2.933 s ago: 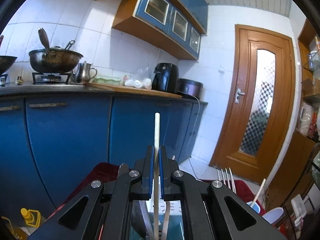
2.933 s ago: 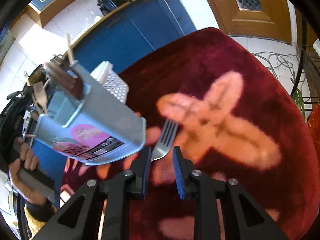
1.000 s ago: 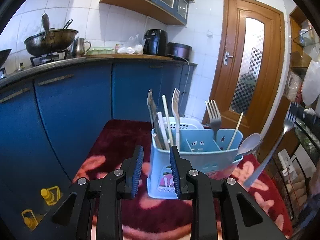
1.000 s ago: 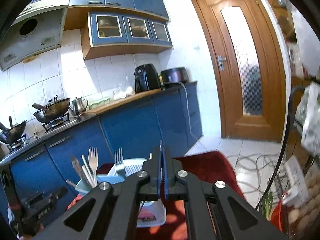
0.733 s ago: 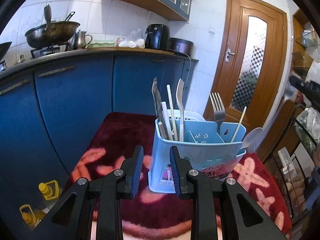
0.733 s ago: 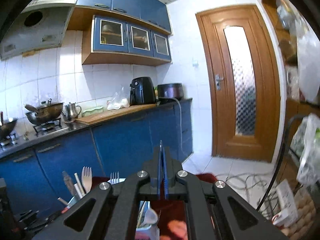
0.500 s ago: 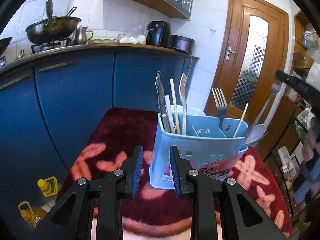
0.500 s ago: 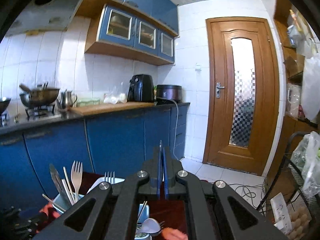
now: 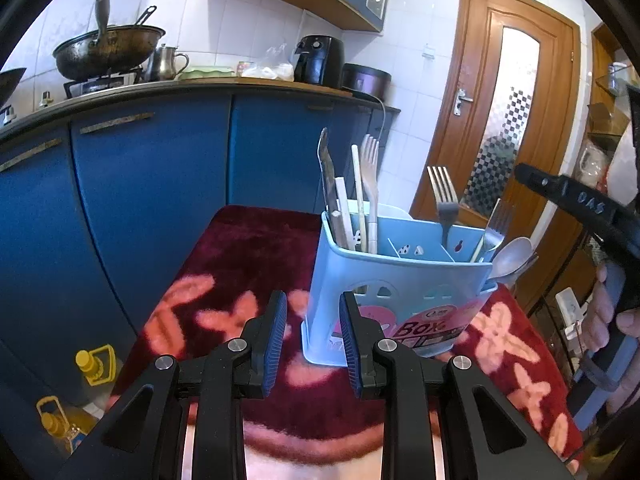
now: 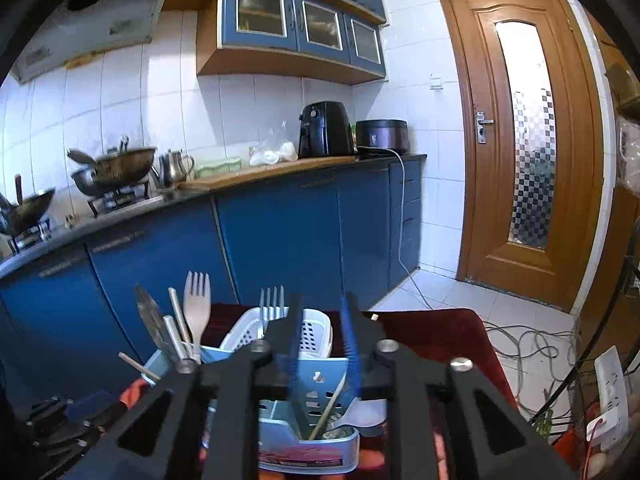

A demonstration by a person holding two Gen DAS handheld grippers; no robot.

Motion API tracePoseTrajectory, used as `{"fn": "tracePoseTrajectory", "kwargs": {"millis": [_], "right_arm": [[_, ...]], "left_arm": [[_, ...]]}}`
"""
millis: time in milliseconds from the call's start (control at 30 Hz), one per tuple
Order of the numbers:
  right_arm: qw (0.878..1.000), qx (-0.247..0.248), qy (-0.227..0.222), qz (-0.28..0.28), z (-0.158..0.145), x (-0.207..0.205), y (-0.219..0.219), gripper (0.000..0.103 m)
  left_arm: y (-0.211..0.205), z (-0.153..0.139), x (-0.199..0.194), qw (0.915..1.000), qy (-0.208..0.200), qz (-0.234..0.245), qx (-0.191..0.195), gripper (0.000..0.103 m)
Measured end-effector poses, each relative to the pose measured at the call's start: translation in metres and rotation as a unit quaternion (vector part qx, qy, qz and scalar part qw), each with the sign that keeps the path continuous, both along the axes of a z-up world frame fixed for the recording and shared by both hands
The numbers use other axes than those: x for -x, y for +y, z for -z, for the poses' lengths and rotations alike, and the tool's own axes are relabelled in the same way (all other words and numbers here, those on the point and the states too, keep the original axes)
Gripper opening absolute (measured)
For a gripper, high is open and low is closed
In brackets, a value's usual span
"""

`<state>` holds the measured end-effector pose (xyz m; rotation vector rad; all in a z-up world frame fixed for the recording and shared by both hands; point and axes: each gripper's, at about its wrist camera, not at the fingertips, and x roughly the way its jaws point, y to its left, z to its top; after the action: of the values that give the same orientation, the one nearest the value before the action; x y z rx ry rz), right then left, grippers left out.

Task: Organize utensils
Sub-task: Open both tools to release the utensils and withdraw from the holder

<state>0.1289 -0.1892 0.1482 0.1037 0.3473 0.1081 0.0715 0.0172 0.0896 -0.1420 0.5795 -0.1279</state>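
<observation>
A light blue utensil holder (image 9: 400, 276) (image 10: 320, 384) stands on the red patterned cloth (image 9: 240, 264). It holds a knife (image 9: 327, 176), a wooden fork (image 9: 370, 176), chopsticks and a metal fork (image 9: 442, 196). A second metal fork (image 9: 494, 224) stands tines up in its right compartment beside a spoon (image 9: 514, 254). My left gripper (image 9: 313, 340) is open and empty just in front of the holder's near corner. My right gripper (image 10: 322, 340) (image 9: 524, 172) hovers above the right compartment. Its jaws are opening, blurred, off the fork.
A white basket (image 10: 316, 332) sits right behind the holder. Yellow-capped oil bottles (image 9: 94, 364) stand on the floor at the left, by the blue cabinets (image 9: 160, 184). Cables (image 10: 532, 344) and a power strip lie on the floor at the right, before the wooden door (image 10: 520, 140).
The right gripper carried a metal fork over the holder, set it into the right compartment and parted its jaws. The left gripper let go of a chopstick earlier and has since stayed open and nearly still.
</observation>
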Motion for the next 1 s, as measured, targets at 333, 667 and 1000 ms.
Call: {"fn": "tracePoseTrajectory", "kwargs": {"millis": [333, 667, 1000], "right_arm": [[0.998, -0.046, 0.018, -0.032, -0.010, 0.037, 0.000, 0.029], [0.993, -0.077, 0.054, -0.066, -0.002, 0.085, 0.009, 0.030], [0.990, -0.094, 0.079, -0.071, 0.029, 0.118, 0.011, 0.039]], "left_arm": [[-0.003, -0.019, 0.023, 0.9998, -0.014, 0.013, -0.006, 0.028], [-0.006, -0.040, 0.058, 0.9993, -0.022, 0.026, -0.018, 0.028], [-0.013, -0.035, 0.083, 0.9989, -0.020, 0.028, -0.031, 0.039]]}}
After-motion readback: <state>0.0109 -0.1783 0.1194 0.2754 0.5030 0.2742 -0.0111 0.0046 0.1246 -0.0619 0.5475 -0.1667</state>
